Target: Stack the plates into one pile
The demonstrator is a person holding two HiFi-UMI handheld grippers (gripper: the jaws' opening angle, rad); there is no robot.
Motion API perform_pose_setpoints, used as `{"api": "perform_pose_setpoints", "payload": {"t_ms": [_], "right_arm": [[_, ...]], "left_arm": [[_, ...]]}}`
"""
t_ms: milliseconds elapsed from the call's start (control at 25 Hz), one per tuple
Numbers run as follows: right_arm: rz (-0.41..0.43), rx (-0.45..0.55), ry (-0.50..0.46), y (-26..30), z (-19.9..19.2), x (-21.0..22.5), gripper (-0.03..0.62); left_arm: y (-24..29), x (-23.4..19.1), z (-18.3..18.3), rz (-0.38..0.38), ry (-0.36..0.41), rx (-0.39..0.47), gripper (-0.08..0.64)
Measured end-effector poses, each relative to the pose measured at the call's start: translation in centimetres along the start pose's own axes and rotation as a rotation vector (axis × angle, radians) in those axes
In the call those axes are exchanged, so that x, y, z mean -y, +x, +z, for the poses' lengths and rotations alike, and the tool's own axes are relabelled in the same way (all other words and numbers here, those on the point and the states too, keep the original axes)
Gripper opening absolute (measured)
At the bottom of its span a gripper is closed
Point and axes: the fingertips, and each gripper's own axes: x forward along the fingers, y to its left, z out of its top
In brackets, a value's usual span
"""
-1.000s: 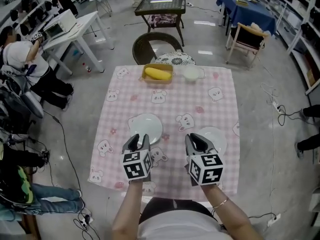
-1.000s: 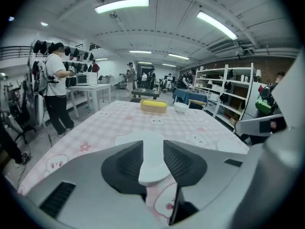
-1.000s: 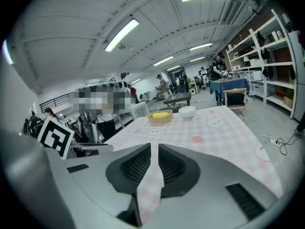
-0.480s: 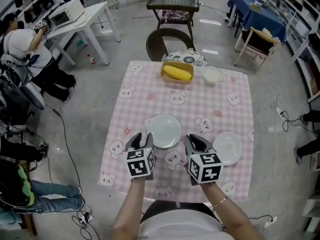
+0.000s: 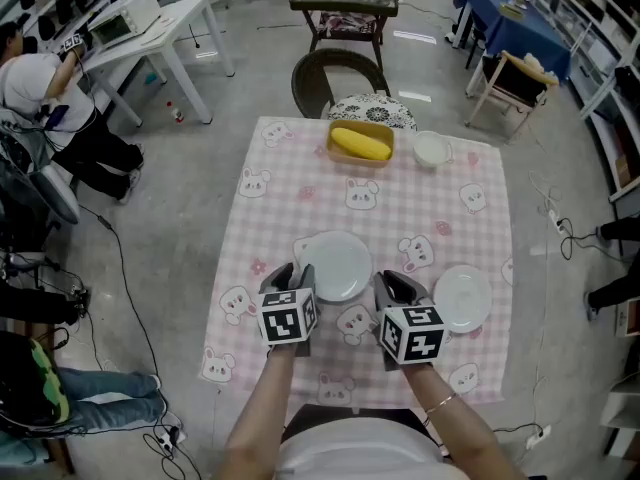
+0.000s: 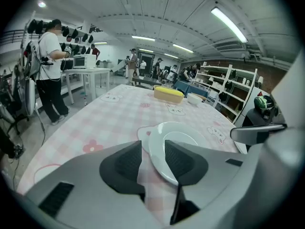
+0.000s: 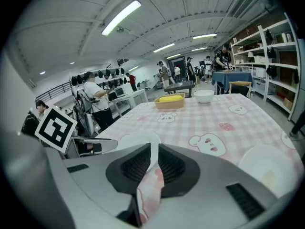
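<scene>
1. Pink checked cloth (image 5: pixel 300 183) fills the middle of my head view, with workshop floor all round it (a person (image 5: pixel 40 93) is at a desk (image 5: pixel 150 23) off to the left).
2. Two white plates lie apart on the near half of the cloth. The left plate (image 5: pixel 338 265) is near the middle and the right plate (image 5: pixel 463 298) is toward the right edge.
3. At the far edge sits a yellow tray (image 5: pixel 360 144), with a white bowl (image 5: pixel 432 149) just beside it.
4. My left gripper (image 5: pixel 290 276) is at the left plate's near-left rim. Its jaws are spread wide and have just been opening. The rim shows in the gap. The pads seem clear of it, though I can't be sure from this angle.
5. My right gripper (image 5: pixel 400 286) sits low between the two plates. Its jaws are close together with a thin gap, and nothing is pinched. Only cloth and a bit of the left plate show past them.
</scene>
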Motion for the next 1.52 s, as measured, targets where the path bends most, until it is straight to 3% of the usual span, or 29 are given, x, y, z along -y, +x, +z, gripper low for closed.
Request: {"api": "perform_pose_setpoints", "payload": {"t_ms": [480, 1040, 1520], "right_arm": [[-0.024, -0.029, 0.014, 1.2, -0.5, 0.9, 0.055], [-0.031, -0.149, 0.010, 5.5, -2.1, 0.8, 0.120], [-0.027, -0.183, 0.028, 7.1, -2.2, 0.4, 0.089]], "left_arm": [[1.9, 0.1, -0.8, -0.023, 0.008, -0.131, 0.149], [2.1, 0.2, -0.8, -0.059, -0.004, -0.142, 0.124], [2.2, 0.1, -0.8, -0.072, -0.009, -0.138, 0.123]]}}
